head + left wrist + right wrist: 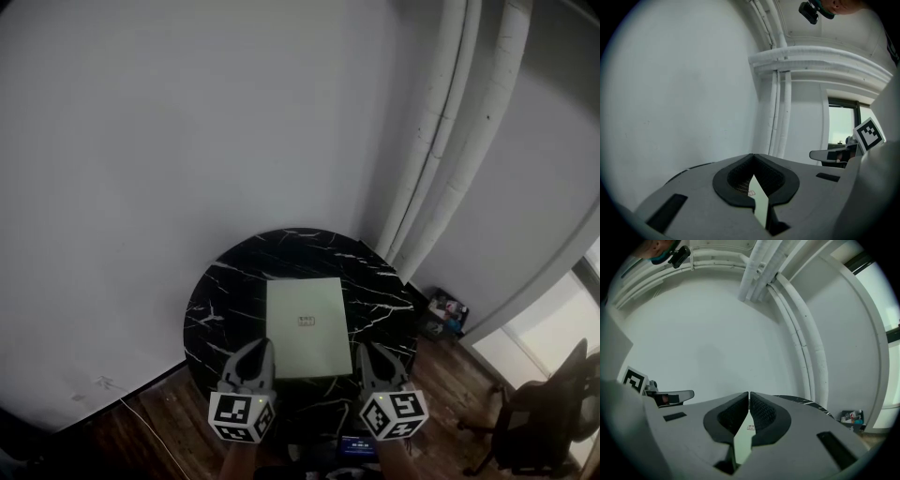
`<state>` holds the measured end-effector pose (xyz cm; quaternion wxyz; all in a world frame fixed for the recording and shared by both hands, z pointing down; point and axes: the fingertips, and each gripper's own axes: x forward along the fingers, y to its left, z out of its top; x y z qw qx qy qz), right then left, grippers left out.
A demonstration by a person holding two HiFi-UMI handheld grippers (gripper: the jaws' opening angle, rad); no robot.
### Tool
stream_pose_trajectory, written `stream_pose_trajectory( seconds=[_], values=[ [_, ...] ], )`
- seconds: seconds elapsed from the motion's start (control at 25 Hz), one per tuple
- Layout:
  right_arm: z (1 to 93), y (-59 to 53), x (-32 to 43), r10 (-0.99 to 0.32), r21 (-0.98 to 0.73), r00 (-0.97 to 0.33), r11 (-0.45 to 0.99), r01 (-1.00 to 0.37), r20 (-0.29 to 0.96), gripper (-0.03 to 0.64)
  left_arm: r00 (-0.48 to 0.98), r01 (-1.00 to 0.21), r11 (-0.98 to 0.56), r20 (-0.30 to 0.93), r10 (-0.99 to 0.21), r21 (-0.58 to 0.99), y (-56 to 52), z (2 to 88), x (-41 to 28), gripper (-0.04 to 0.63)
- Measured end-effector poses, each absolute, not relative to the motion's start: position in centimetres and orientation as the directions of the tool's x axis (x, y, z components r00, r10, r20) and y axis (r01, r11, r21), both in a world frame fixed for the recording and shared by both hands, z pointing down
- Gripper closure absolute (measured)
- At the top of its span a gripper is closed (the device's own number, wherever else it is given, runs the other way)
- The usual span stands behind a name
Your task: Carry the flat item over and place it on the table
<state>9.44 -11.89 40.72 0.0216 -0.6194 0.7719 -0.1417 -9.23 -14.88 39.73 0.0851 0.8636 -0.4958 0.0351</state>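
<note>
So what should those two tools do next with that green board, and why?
Probably lower it flat onto the table, then let go. The left tool and right tool are both clamped on the near edge of the board, which sits level above the tabletop's middle.

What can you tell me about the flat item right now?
The flat item is a thin, pale green, matte rectangle with a small mark near its middle. It lies level over the round black marble table; whether it rests on it I cannot tell. The left gripper and right gripper are shut on its near edge.
</note>
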Motion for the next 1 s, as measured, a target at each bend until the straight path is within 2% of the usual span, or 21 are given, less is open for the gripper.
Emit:
stream_pose_trajectory(
  seconds=[0.36,1.0],
  values=[
    [40.5,-10.0,9.7,-0.965,-0.243,-0.229,0.193,-0.951,0.130,0.595,0.510,-0.860,-0.503,0.126,-0.851,0.087,-13.2,38.8,-9.2,0.581],
    [40.7,-9.2,10.5,-0.964,-0.255,-0.233,0.195,-0.947,0.131,0.595,0.507,-0.859,-0.494,0.100,-0.856,0.130,-12.5,38.4,-8.9,0.581]
  ],
)
